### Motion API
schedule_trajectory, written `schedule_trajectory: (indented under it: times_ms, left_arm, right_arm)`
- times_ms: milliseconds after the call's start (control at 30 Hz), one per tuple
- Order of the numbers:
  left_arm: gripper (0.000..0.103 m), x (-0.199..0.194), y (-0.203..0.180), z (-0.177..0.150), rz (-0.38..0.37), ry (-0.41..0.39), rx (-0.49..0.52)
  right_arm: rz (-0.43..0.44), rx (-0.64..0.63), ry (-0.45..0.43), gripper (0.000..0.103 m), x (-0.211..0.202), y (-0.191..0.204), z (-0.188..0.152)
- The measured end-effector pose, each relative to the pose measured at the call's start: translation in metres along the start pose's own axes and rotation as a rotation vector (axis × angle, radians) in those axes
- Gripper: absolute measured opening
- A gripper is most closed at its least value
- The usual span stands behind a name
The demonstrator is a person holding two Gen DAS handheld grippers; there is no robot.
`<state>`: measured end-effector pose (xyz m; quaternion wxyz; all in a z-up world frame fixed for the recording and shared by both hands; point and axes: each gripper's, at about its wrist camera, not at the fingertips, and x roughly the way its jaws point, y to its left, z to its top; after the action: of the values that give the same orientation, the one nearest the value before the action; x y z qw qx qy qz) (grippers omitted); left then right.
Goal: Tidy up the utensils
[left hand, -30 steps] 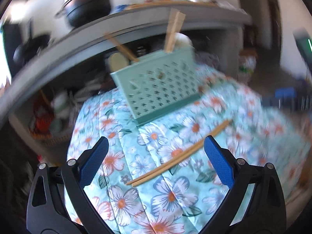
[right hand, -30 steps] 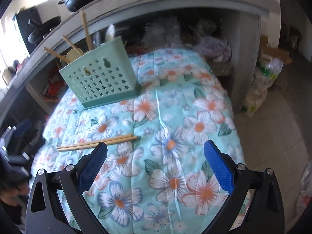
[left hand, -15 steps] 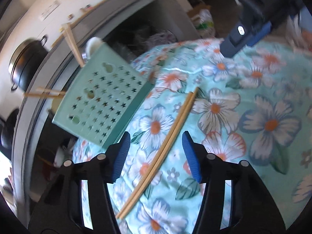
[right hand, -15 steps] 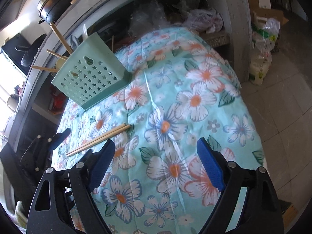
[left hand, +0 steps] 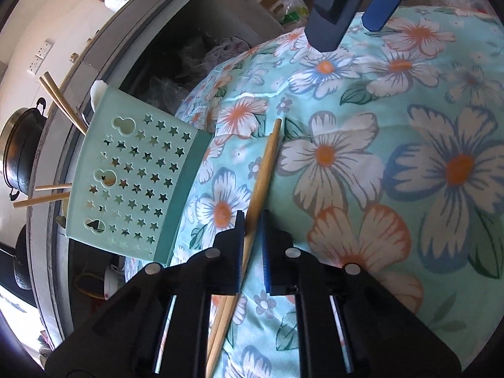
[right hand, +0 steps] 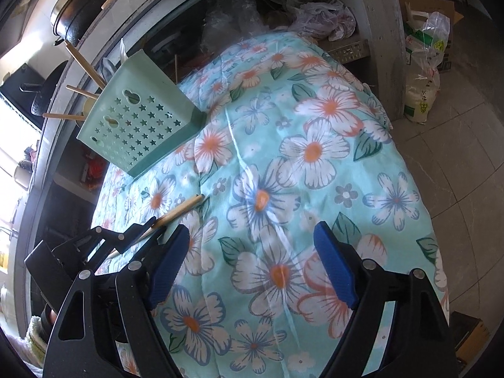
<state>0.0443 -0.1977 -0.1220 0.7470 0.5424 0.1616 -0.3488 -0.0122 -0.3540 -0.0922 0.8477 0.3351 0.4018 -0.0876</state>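
Note:
A pair of wooden chopsticks (left hand: 264, 163) lies on the flowered cloth (left hand: 441, 119), also seen from the right wrist (right hand: 182, 209). My left gripper (left hand: 252, 217) is closing on the chopsticks near their middle, its blue pads against both sides. A mint-green utensil basket (left hand: 138, 176) with star holes stands at the table's far left (right hand: 141, 123) and holds other chopsticks (left hand: 60, 97). My right gripper (right hand: 252, 233) hovers over the cloth to the right of the chopsticks. Its jaws are wide but closing slightly, with nothing between them.
A black pot (right hand: 78, 6) sits on the grey counter behind the basket. Bags and clutter fill the dark space under the counter. A bag of rice (right hand: 422, 88) and tiled floor lie beyond the table's right edge. The right gripper (left hand: 352, 22) shows at the top of the left wrist view.
My left gripper rolled, came down over the chopsticks and closed from wide open to a narrow grip around them. The right gripper sank a little and narrowed slightly.

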Motion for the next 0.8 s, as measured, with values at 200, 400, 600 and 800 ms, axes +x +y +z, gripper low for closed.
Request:
schedule_trajectory:
  times_ms: [200,400,600,800]
  left_arm:
    - [0.008,-0.016,0.002,-0.001,-0.022,0.018,-0.022]
    - [0.010,-0.038,0.011,-0.016,-0.114,0.073,-0.124]
    - [0.015,-0.045,0.017,-0.033,-0.207,0.131,-0.252]
    - [0.029,-0.048,0.025,-0.035,-0.249,0.111,-0.302]
  right_arm:
    - [0.003,0.002,-0.012,0.079,-0.004,0.000,0.000]
    - [0.012,-0.005,-0.016,0.079,-0.004,0.005,-0.003]
    - [0.017,-0.020,-0.013,0.079,-0.003,0.010,-0.006]
    - [0.018,-0.015,-0.011,0.079,-0.002,0.009,-0.006]
